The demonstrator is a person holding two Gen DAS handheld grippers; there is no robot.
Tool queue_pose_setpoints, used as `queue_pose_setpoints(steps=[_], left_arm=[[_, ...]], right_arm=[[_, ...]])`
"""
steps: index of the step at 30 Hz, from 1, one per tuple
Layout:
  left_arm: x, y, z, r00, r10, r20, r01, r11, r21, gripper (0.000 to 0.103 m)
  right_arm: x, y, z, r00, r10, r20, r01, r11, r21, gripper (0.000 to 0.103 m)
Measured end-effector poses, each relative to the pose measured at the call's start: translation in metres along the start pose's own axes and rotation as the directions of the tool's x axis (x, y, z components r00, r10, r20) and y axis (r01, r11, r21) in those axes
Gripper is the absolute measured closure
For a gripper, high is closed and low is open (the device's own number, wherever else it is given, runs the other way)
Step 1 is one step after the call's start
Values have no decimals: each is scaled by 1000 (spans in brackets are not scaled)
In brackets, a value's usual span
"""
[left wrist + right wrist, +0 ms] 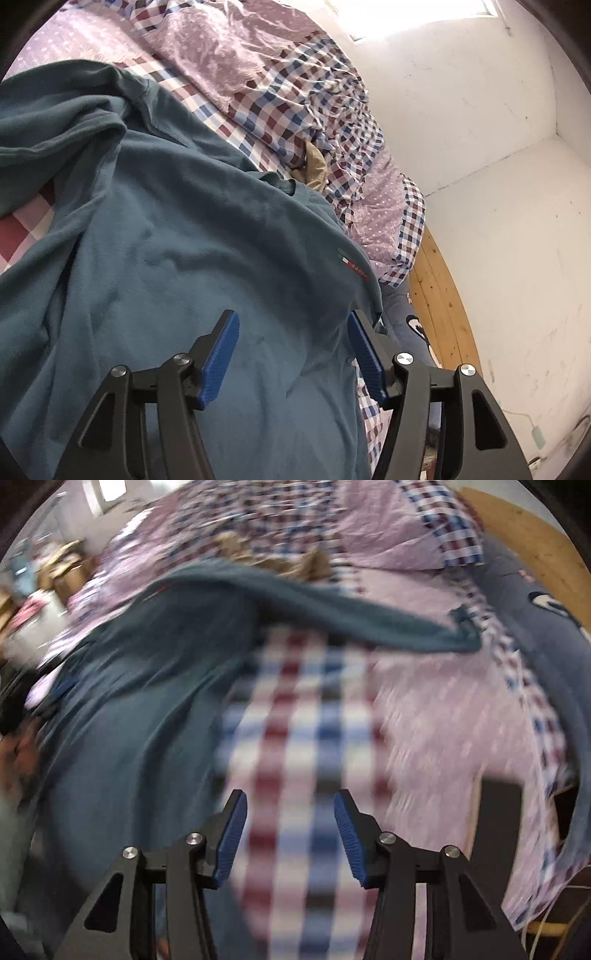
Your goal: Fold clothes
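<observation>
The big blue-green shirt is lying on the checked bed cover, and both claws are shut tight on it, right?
Not quite. The teal shirt does lie on the checked bed cover, but both claws are open and hold nothing. The left wrist view shows the left claw spread above the shirt. The right wrist view shows the right claw spread over bare cover.

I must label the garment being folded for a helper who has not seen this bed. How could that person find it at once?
Look at the bed with the checked sheet in red, blue and white. The teal shirt lies spread over that sheet, under the open left gripper. It is plain teal with a small striped tag near one edge, unlike the lilac dotted blanket and the tan cloth beside it.
</observation>
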State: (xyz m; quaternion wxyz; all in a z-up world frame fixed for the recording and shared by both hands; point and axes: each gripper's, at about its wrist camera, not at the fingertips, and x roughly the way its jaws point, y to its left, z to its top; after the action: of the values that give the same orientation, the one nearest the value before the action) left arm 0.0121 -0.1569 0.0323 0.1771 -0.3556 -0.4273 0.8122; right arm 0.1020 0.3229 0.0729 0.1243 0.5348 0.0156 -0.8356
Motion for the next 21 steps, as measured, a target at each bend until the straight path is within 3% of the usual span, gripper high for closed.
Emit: queue_pose_setpoints(steps=[8,10,14,15,16,21], left_arm=[[4,-22,-31,998,-34,-50,36,998,44,37],[7,-30,-40,997,-39,-72,44,997,68,37],[14,-47,-54,992,-55,-117,67,992,105,36],[16,-51,-58,990,-59,-128,74,991,114,36],[18,-55,-61,988,-63,-140,80,989,123,36],[19,-74,-72,979,-83,-187,117,977,179,36]], right_arm=[[7,26,-65,992,0,-124,-5,999,-41,53],[8,33,-81,988,-1,-154,-7,999,-52,65],[16,50,-101,983,-25,-180,7,995,-98,70],[18,55,-104,983,-39,-179,19,993,-115,79],[17,58,-105,983,-64,-173,42,991,-130,100],[-6,56,-117,982,-78,-171,63,994,-89,103]])
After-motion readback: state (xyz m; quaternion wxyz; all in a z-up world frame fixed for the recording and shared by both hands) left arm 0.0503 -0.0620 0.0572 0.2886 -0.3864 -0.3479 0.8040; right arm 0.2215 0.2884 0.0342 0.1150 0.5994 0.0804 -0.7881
